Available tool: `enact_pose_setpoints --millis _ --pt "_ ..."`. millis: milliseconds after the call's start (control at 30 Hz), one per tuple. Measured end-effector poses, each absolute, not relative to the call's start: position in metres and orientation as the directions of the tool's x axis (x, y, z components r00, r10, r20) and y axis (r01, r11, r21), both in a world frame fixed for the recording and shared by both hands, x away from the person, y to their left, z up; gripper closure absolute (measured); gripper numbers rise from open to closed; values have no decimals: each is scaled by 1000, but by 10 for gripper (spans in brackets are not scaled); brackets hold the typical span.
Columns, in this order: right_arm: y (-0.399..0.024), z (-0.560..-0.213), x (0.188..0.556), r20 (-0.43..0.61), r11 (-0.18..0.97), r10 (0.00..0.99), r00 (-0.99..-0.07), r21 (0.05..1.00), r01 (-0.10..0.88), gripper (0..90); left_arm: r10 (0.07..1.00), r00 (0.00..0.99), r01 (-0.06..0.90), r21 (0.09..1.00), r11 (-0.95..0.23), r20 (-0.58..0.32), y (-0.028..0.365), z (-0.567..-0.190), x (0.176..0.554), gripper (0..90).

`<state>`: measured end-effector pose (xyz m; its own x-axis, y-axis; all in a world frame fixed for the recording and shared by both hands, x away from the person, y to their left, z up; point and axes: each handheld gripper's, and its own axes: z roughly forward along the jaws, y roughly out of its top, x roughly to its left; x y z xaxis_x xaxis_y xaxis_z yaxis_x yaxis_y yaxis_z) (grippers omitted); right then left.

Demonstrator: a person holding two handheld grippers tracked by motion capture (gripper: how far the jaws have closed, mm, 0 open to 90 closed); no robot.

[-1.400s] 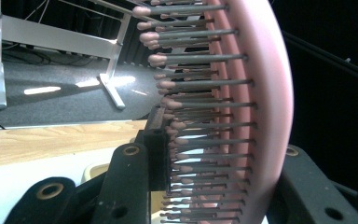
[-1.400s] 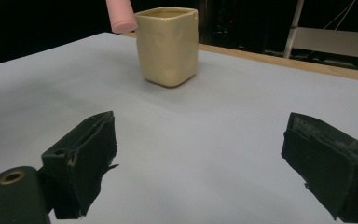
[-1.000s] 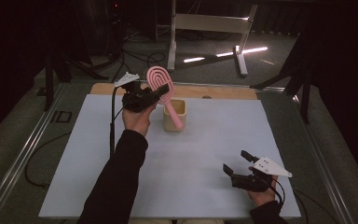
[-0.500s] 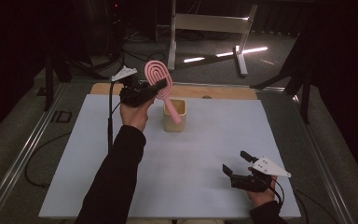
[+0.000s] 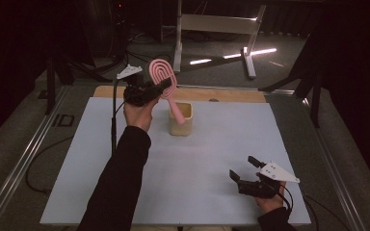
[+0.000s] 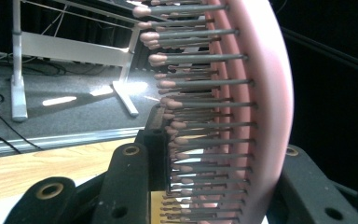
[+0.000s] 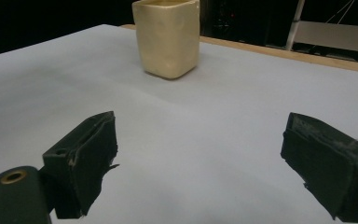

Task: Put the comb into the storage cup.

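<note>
The left gripper (image 5: 158,90) has its fingers clamped on the pink hairbrush (image 5: 164,77), held tilted with its handle end at the cream cup (image 5: 180,119) on the tabletop (image 5: 221,139), apparently mid-transfer, while the right gripper (image 5: 243,169) rests open, holding nothing.

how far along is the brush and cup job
Done: the left tongs are shut on the head of the pink hairbrush, held above the table. In hand: the brush hangs tilted, its handle end over the mouth of the cream cup; whether it is inside I cannot tell. Left: seating the brush in the cup and letting go. The right tongs rest open on the white tabletop, idle.
</note>
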<state>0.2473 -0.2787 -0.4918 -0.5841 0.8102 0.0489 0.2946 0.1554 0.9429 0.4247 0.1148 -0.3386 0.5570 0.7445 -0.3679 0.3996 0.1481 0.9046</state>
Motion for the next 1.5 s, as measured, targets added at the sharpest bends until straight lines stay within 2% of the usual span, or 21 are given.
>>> enact_pose_setpoints --millis 567,1500 --pt "-278 -495 248 49 162 811 -583 939 303 106 765 521 399 900 175 -379 123 -338 433 648" --pt "-280 -495 249 53 158 812 -581 938 307 107 796 483 384 905 182 -365 111 -343 444 648"
